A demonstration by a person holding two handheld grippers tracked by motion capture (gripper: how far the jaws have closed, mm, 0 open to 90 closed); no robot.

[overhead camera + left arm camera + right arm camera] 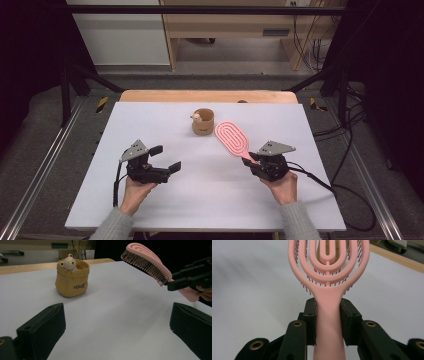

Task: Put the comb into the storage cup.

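Two grippers at the near edge: left gripper empty with jaws spread, right gripper clamped on the handle of the pink hairbrush, held above the table, light, stiff plastic, probably slick, best pinched at the narrow handle, the tan bear pot beyond

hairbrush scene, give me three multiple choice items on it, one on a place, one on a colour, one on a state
1. Where is the hairbrush?
A. lying flat on the table
B. lifted above the table, held by its handle
C. standing in the pot

2. What colour is the pot with the bear figure?
A. tan yellow
B. blue
C. green

3. How do the left gripper's jaws stand?
A. shut on the pot
B. shut on the brush
C. open, with nothing between them

Answers: 1 B, the right gripper clamps the handle and the left gripper view shows the bristles off the table; 2 A, the left gripper view shows it; 3 C, bare table lies between its jaws.
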